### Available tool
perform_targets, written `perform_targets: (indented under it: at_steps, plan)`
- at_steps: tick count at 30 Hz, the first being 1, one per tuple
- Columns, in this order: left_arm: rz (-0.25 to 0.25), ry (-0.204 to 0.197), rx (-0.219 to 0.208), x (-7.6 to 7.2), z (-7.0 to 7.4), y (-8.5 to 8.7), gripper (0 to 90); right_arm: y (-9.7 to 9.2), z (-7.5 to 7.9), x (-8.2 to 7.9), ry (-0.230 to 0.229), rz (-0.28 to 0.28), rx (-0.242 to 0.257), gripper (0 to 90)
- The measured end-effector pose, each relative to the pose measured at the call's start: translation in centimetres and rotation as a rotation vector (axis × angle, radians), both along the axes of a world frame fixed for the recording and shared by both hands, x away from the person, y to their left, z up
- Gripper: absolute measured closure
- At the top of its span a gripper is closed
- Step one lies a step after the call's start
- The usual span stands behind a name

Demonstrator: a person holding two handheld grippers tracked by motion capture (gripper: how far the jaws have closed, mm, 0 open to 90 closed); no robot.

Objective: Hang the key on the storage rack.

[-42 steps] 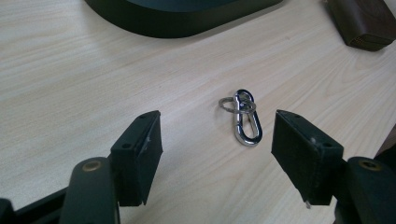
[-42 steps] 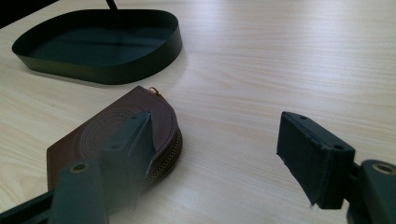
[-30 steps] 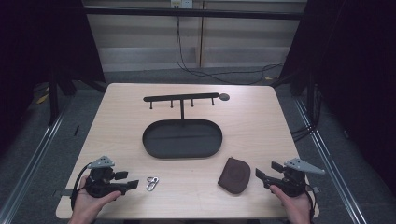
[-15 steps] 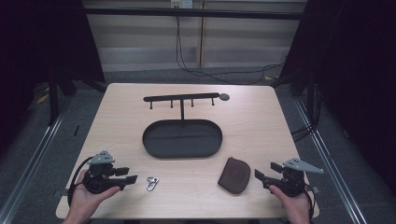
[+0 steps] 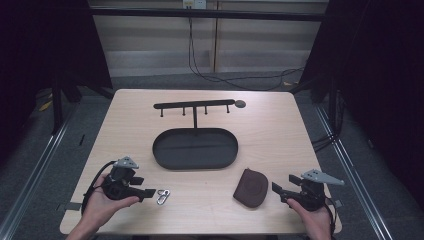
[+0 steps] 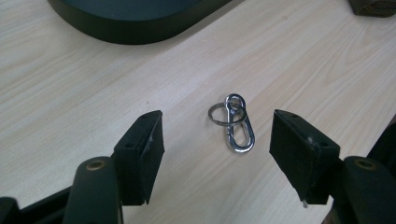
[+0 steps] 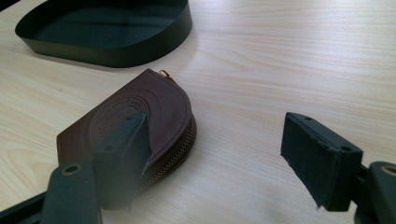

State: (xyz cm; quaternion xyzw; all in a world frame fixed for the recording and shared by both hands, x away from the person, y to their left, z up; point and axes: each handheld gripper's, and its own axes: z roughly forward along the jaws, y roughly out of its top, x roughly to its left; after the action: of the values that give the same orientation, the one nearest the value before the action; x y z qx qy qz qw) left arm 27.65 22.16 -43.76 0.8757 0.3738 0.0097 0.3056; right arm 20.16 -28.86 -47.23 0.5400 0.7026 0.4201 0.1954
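High view first: a pale wooden table [image 5: 280, 145] carries a shallow black oval metal tray [image 5: 195, 148] near its middle, and behind that stands a black rack with a horizontal bar and short hanging pegs [image 5: 194, 105], its post rising from the tray's far edge. Toward the near edge, at the person's left, the left gripper [image 5: 146, 192] rests low in the left hand [image 5: 102, 205], its black jaws pointing at a small silver carabiner clip joined to a split key ring [image 5: 162, 196] that lies flat on the wood just beyond their tips. At the person's right, the right gripper [image 5: 278, 189] sits in the right hand [image 5: 312, 220], aimed at a brown half-round leather zip pouch [image 5: 252, 187] lying just beside it, between the tray and the near edge. Left gripper view shows that gripper [image 6: 217, 142] with its jaws spread wide, the carabiner and ring [image 6: 235, 122] lying on the table in the gap and slightly ahead of the pads, touching neither (the ring end points away toward the tray [image 6: 135, 23]). Right gripper view shows the right gripper [image 7: 219, 140] likewise spread apart; the pouch [image 7: 140, 116] lies partly behind the left-hand jaw, embossed face up, zip edge toward the open gap, with the tray [image 7: 112, 32] beyond it.
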Motion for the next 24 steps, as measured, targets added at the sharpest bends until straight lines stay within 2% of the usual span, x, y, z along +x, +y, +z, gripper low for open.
perform_targets:
  at_steps: [4,8,9,10,12,13,20,21,24]
  plan:
    - [0.005,0.029,0.039,0.5,-0.2,-0.9,33.3,0.1,0.0,0.0,0.006,0.006,-0.006,24.0]
    - [-0.014,0.056,0.085,0.8,-0.3,-1.6,34.9,0.1,-0.1,0.0,0.009,0.009,-0.01,24.1]
    - [-0.02,0.075,0.104,1.0,-0.5,-2.0,35.7,0.1,0.0,0.0,0.01,0.008,-0.011,24.0]
    - [-0.028,0.084,0.105,1.0,-0.5,-2.1,35.7,0.1,-0.1,0.0,0.012,0.011,-0.01,24.1]
    - [-0.028,0.08,0.129,1.1,-0.8,-2.4,37.8,0.1,-0.1,0.0,0.013,0.011,-0.012,23.9]
    - [-0.045,0.101,0.133,1.3,-1.0,-2.6,39.1,0.1,-0.1,0.0,0.014,0.011,-0.011,23.9]
    - [-0.046,0.149,0.152,1.9,-1.5,-3.1,40.8,0.1,-0.1,0.1,0.017,0.009,-0.013,23.6]
    - [-0.053,0.172,0.159,2.2,-1.7,-3.2,40.9,0.1,-0.1,0.1,0.017,0.007,-0.015,23.6]
    - [-0.049,0.185,0.171,2.4,-1.8,-3.4,41.3,0.1,-0.2,0.1,0.02,0.005,-0.016,23.4]
